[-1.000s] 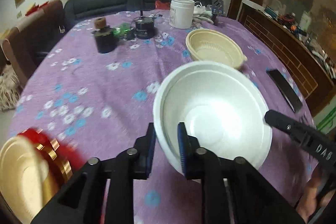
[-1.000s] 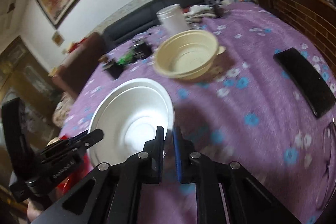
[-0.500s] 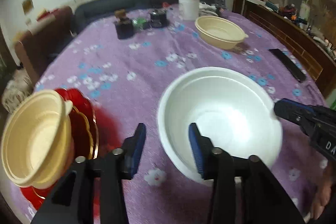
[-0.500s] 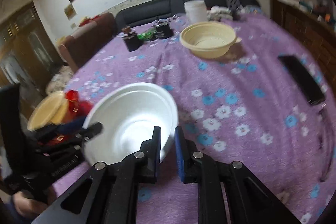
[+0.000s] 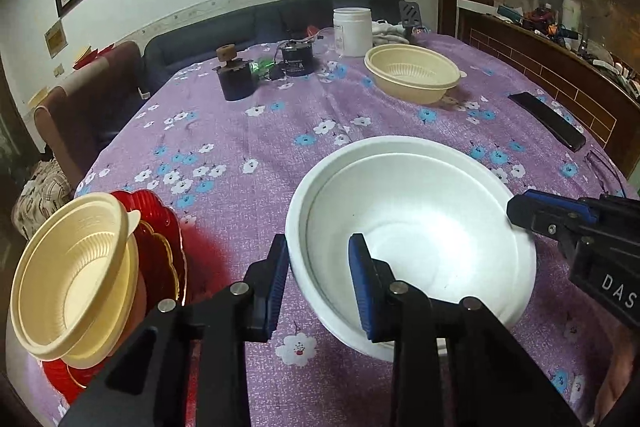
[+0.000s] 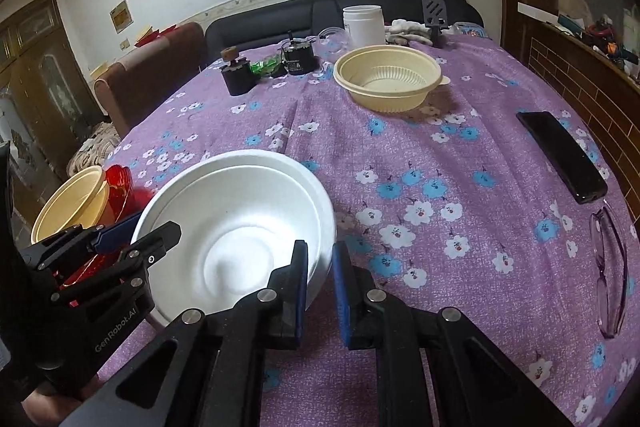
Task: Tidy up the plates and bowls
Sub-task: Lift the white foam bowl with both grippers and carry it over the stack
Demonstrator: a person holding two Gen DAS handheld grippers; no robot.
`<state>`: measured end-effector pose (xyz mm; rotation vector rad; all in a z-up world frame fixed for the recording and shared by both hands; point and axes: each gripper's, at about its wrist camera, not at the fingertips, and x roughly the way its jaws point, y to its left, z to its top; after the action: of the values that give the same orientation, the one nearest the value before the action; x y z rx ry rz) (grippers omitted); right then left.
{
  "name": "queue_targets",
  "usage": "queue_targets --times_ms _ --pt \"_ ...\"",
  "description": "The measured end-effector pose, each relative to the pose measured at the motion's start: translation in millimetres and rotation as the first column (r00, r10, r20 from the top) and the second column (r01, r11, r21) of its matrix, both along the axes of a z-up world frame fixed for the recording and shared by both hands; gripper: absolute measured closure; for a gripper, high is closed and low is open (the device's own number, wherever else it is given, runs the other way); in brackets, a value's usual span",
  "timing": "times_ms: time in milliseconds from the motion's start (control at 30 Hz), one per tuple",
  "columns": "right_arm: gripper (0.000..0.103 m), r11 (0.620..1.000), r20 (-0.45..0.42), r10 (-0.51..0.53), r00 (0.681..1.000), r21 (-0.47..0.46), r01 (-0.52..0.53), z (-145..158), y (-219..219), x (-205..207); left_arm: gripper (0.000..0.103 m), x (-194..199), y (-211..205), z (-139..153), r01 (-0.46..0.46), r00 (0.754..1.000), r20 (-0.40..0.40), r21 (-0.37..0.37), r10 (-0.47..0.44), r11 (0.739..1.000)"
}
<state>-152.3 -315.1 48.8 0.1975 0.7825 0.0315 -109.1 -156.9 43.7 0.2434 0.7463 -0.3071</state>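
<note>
A white foam bowl sits on the purple flowered tablecloth; it also shows in the right wrist view. My left gripper is open, its two fingers on either side of the bowl's near left rim. My right gripper is open a little, its fingers on either side of the bowl's right rim. A cream bowl sits on stacked red and gold plates at the left edge. A second cream bowl stands at the far right of the table.
A black phone and glasses lie at the right. A white jar, black motor parts and cloths stand at the far side. A sofa and a brown chair stand behind and to the left of the table.
The white bowl came down level onto the table. My left gripper opened off its rim and my right gripper's fingers parted a little. Both views pulled back and up.
</note>
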Motion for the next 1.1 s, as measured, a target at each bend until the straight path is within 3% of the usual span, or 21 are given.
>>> queue_targets --times_ms 1100 --pt "0.089 0.999 0.021 0.017 1.000 -0.033 -0.016 18.2 28.0 -6.8 0.073 -12.1 24.1 13.5 -0.033 0.997 0.068 -0.026 0.034 0.999"
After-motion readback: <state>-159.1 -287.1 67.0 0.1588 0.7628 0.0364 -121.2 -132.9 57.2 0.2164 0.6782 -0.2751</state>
